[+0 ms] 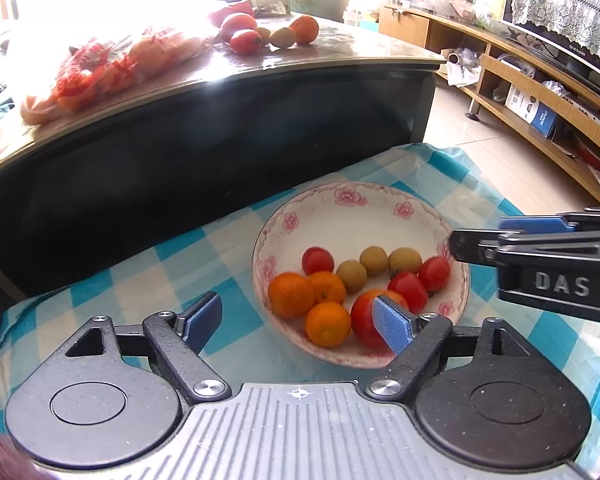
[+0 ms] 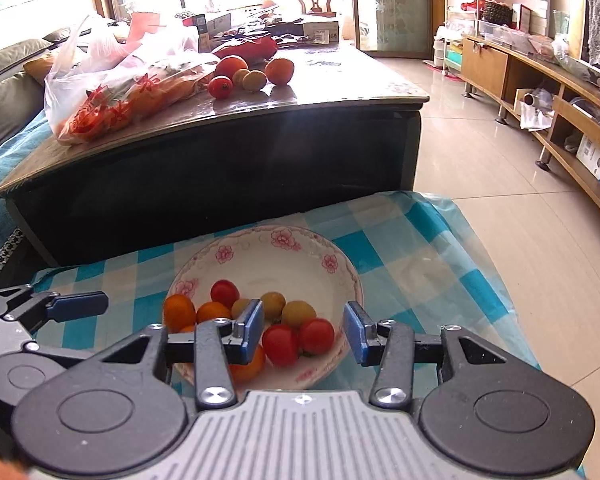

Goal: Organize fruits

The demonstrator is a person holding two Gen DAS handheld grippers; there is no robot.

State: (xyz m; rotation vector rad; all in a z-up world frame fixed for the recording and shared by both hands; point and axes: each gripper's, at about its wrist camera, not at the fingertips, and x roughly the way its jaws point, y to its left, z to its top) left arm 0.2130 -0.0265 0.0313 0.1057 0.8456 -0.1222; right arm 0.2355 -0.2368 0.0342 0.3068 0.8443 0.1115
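Note:
A white bowl with pink flowers point(image 1: 352, 204) point(image 2: 284, 248) sits on a blue checked cloth and holds oranges point(image 1: 291, 294), small tomatoes point(image 2: 317, 335) and yellow-green longans point(image 1: 374, 260). My left gripper point(image 1: 300, 322) hovers open at the bowl's near left rim, nothing between its blue pads. My right gripper point(image 2: 306, 330) hangs open over the bowl's near right side above the tomatoes, empty; it also enters the left wrist view point(image 1: 512, 236) from the right. More loose fruit point(image 2: 252, 76) point(image 1: 268, 34) lies on the dark coffee table behind.
The coffee table point(image 2: 340, 96) stands just beyond the cloth point(image 2: 400, 240), with a plastic bag of orange produce point(image 2: 112, 96) on its left. A sofa point(image 2: 8, 80) is at far left, a wooden TV shelf point(image 2: 560, 120) along the right, tiled floor between.

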